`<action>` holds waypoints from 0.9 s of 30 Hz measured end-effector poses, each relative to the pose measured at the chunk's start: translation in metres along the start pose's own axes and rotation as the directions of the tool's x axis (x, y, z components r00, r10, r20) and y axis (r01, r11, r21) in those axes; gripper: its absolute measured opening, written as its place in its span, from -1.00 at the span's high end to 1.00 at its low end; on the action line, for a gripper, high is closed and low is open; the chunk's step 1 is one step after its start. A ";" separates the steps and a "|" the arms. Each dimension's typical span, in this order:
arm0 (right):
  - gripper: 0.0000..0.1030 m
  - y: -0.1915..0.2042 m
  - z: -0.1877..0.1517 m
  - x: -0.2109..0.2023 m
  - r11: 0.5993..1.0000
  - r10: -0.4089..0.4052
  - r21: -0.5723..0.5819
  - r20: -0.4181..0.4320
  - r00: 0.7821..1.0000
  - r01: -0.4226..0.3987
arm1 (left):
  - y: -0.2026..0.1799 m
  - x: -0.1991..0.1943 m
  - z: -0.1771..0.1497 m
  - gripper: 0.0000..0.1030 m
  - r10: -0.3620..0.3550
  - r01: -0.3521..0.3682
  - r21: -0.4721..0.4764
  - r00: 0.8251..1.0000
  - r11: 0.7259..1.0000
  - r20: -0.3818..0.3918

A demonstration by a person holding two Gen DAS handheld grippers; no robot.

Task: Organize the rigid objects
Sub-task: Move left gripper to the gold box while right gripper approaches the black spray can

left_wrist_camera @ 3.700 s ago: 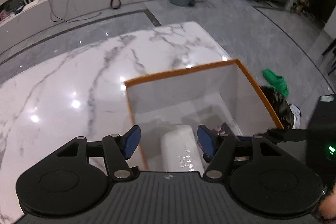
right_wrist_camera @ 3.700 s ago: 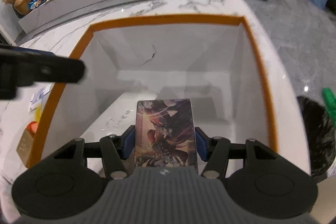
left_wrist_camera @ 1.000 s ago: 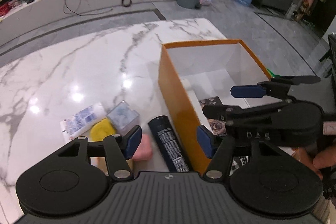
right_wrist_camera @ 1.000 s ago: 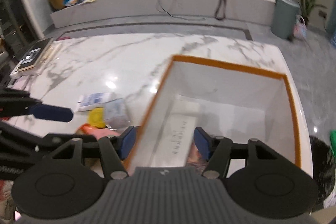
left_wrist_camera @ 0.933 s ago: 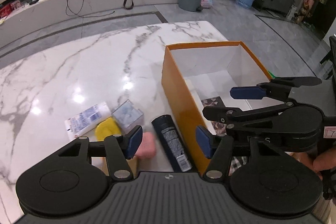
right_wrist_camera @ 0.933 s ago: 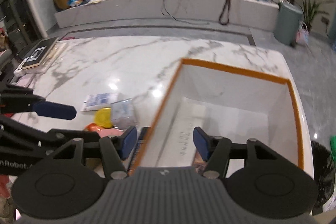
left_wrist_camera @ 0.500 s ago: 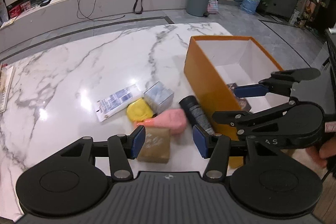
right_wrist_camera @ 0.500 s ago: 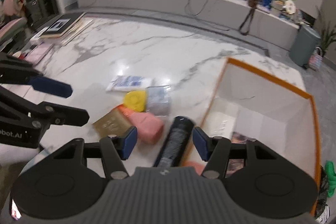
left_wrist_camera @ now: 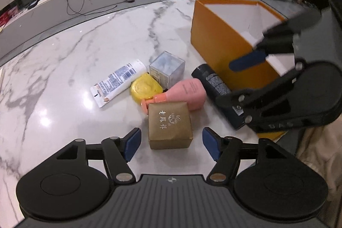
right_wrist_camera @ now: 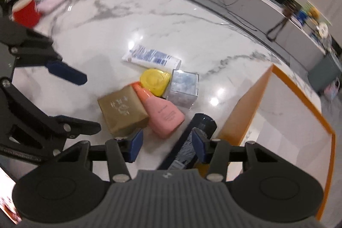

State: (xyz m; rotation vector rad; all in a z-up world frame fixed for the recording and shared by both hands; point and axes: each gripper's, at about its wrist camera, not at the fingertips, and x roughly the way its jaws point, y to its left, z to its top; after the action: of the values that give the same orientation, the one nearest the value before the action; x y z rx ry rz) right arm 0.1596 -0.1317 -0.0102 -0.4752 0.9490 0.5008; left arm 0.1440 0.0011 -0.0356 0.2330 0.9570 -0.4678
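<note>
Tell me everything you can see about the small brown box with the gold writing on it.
The brown box is a small squarish packet wrapped in shiny golden-brown paper, with light characters and a round emblem printed on its top face. It lies flat on the marble table, nearest of the pile. Its far edge overlaps the cap end of the pink bottle. It sits just ahead of the left claw, between the opening blue pads, which do not touch it.

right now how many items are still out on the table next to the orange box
6, clustered left of the box: white tube, yellow tin, clear cube, pink bottle, gold packet, black can. More may be hidden.
</note>
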 end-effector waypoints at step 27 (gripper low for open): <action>0.01 0.030 0.017 0.087 0.966 -0.204 -0.228 -0.399 0.894 0.119 | 0.017 0.024 -0.018 -0.30 0.011 -0.022 -0.109 0.994 0.994 -0.105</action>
State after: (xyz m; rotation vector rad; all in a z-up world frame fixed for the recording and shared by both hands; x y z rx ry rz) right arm 0.1947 -0.0813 -0.0807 -0.8608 1.2663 0.3455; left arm 0.1504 0.0161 -0.0664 0.1665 1.0793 -0.3892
